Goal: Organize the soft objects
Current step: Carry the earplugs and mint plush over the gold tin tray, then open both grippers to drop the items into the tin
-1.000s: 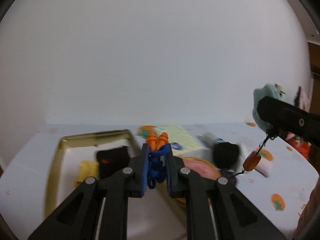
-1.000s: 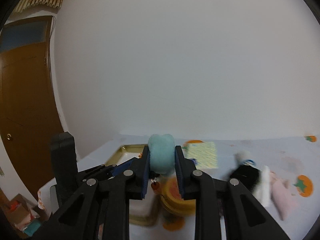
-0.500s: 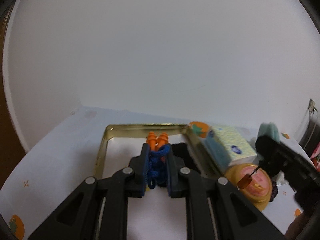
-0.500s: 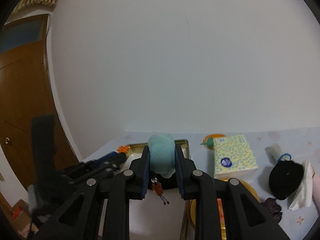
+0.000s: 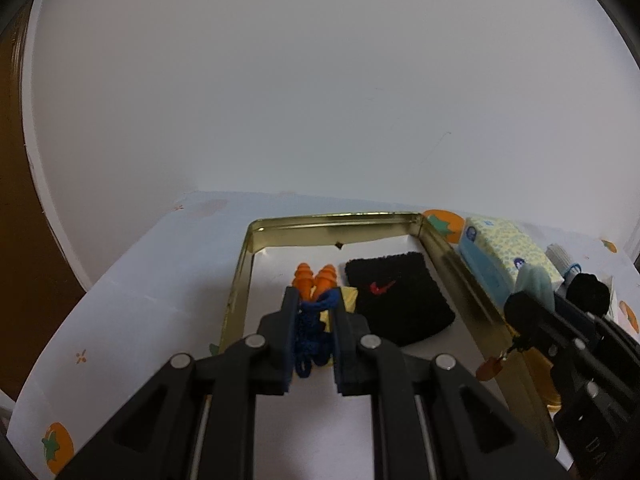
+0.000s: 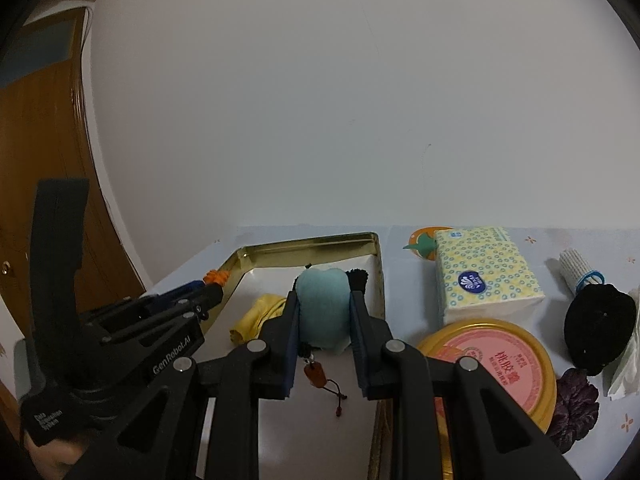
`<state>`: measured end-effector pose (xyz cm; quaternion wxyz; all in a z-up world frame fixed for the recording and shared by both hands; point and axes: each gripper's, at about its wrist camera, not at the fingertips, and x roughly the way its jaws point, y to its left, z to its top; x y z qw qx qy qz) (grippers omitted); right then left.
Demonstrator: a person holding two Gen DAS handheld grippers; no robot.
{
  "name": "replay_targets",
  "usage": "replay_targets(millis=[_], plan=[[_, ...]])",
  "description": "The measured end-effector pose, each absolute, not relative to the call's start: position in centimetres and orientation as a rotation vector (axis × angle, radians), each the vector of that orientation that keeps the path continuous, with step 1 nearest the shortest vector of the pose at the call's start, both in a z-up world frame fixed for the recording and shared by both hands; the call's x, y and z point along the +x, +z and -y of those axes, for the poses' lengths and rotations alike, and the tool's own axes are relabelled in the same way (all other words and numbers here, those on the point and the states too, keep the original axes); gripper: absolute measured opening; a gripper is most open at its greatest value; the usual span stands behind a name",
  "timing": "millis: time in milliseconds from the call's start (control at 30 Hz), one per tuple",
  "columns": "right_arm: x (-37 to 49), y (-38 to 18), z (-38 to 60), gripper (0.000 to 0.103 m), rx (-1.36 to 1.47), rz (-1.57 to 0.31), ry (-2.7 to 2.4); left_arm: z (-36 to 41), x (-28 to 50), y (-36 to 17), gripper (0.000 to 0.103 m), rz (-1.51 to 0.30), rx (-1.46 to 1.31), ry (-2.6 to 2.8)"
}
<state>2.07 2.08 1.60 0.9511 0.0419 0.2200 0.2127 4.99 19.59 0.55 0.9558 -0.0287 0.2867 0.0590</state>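
Note:
My left gripper [image 5: 314,312] is shut on a blue cord with two orange earplugs [image 5: 314,278], held over the gold tray [image 5: 336,220]. In the tray lie a black wristband [image 5: 396,304] and a yellow cloth [image 5: 347,298]. My right gripper [image 6: 323,308] is shut on a teal plush [image 6: 322,304]; its orange charm [image 6: 316,374] dangles above the tray's white floor [image 6: 320,420]. The right wrist view shows the left gripper [image 6: 208,292] at the tray's left rim, and the yellow cloth [image 6: 256,318]. The left wrist view shows the right gripper [image 5: 532,308] over the tray's right rim.
Right of the tray stand a yellow-patterned tissue pack [image 6: 484,280] and a round gold tin with a pink lid [image 6: 492,364]. Further right lie a black pouch [image 6: 600,328], a white roll with a blue band [image 6: 578,270], a purple piece [image 6: 576,400] and white paper [image 6: 628,360]. A wooden door [image 6: 36,160] stands at left.
Both grippers have swung left and sunk from beside the tin to above the tray. Each keeps its grip: earplugs in the left, teal plush in the right.

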Motion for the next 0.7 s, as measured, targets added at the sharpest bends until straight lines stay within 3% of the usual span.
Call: replay_targets(millis=[533, 633, 700], plan=[[2.7, 0.6, -3.4, 0.028, 0.064, -0.477, 0.493, -19.9, 5.3, 0.6, 0.012, -0.589, -0.071, 0.125], [2.5, 0.8, -3.3, 0.039, 0.082, -0.463, 0.514, -19.9, 5.3, 0.6, 0.013, -0.587, -0.069, 0.129], [2.2, 1.1, -3.1, 0.052, 0.082, -0.431, 0.508, -20.1, 5.3, 0.8, 0.016, -0.58, -0.079, 0.131]])
